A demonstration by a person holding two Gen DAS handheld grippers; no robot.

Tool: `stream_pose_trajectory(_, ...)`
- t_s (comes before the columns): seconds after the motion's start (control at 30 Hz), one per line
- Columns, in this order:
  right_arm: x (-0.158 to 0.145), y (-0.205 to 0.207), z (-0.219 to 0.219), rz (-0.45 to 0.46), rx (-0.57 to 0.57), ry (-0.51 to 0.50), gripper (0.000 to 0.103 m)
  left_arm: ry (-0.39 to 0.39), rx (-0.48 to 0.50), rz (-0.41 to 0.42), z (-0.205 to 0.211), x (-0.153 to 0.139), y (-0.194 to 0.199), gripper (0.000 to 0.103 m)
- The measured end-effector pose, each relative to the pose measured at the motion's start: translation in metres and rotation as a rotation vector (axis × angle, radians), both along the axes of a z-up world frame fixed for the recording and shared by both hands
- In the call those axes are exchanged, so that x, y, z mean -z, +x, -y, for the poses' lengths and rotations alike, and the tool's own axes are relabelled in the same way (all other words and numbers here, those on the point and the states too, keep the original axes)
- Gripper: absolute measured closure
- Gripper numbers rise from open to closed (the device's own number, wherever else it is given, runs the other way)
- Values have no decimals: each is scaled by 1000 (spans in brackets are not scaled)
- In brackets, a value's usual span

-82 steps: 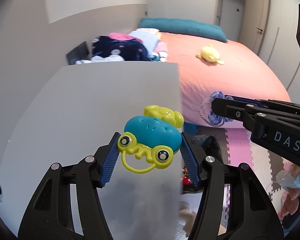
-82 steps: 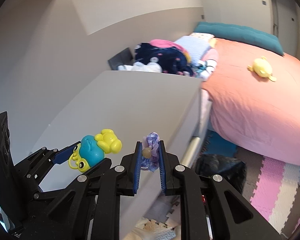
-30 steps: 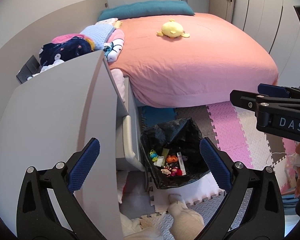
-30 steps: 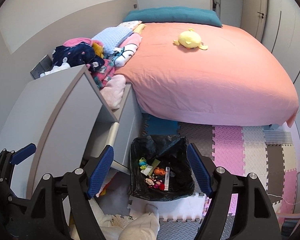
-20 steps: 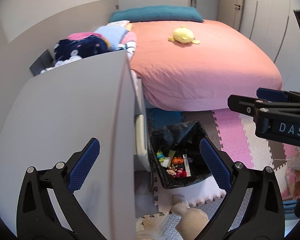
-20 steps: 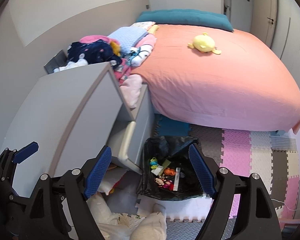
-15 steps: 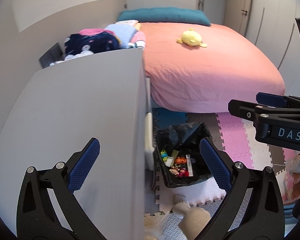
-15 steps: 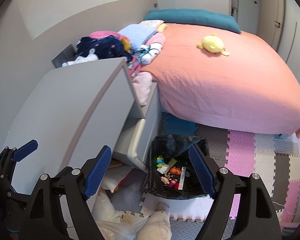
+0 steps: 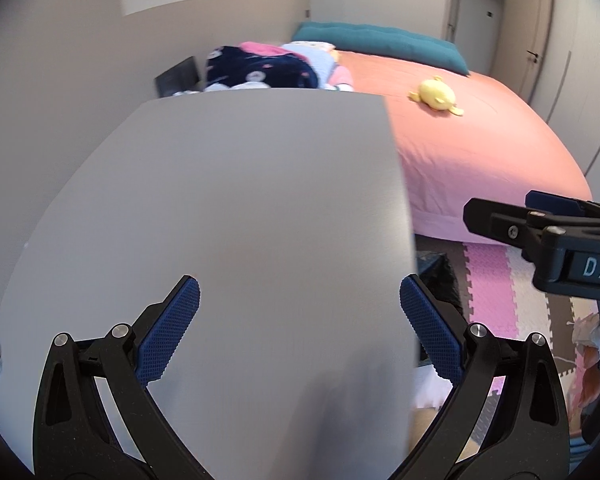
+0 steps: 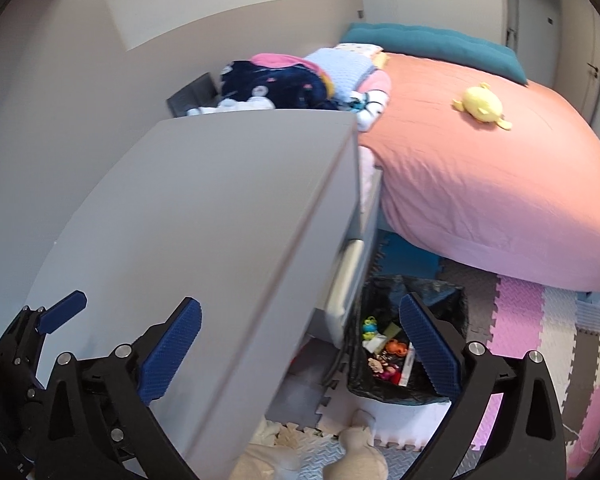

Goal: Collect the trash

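My left gripper [image 9: 299, 320] is open and empty over the bare grey top of the dresser [image 9: 236, 216]. My right gripper [image 10: 300, 328] is open and empty, hanging over the dresser's right edge. A black-lined trash bin [image 10: 440, 292] stands on the floor beside the dresser [image 10: 204, 216], below the right fingertip. Inside it lie small colourful toys and wrappers [image 10: 384, 350], among them a green and blue frog toy [image 10: 370, 326]. In the left wrist view only a sliver of the bin [image 9: 436, 268] shows past the dresser edge. The right gripper's body [image 9: 548, 232] shows at the right there.
A bed with a coral cover [image 10: 480, 152] fills the right side, with a yellow plush [image 10: 482, 110] and a teal pillow [image 10: 432, 46]. Folded clothes [image 10: 276, 80] pile up behind the dresser. Pink, grey and white foam mats [image 10: 540, 332] cover the floor. A sock-clad foot [image 10: 360, 456] stands below.
Both grippers, earlier shut on a frog toy and a purple item, now stand open and empty. Both views have swung left, back over the dresser top, and the bin has slid right.
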State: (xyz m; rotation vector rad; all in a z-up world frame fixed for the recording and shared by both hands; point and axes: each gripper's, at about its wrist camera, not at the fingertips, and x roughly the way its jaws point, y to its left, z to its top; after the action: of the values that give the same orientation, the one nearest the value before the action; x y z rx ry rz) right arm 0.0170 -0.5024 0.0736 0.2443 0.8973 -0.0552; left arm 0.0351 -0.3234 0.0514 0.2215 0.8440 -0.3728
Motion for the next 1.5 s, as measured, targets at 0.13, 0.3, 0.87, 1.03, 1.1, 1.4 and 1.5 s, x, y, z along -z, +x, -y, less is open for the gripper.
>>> stream_pose_trajectory(0.13,-3,5,-29,6,-39,3,3,-9,-48,0,-29,-2,-2,6)
stream_pose_trajectory(0.3,-5,9,-65,13,-82,8,3,-13,-105,3,-67,-3,-5,6)
stream_pose_trajectory(0.87,19,-2,-177,-49,-204,5,3,-17,-300,-7,-199,5,-32,6)
stream_pose_trajectory(1.03,31,-14,-206,-70,-219,30,3,-3,-356,-24,-236,15,-42,6)
stream_pose_trajectory(1.1,36,-18,-216,-81,-229,33,3,1,-372,-28,-250,18,-48,6)
stream_pose_trajectory(1.4,53,-39,-250,-91,-239,-7,3,21,-395,-47,-284,32,-65,6)
stream_pose_trajectory(1.5,55,-44,-256,-79,-221,-31,3,19,-398,-56,-288,37,-69,6)
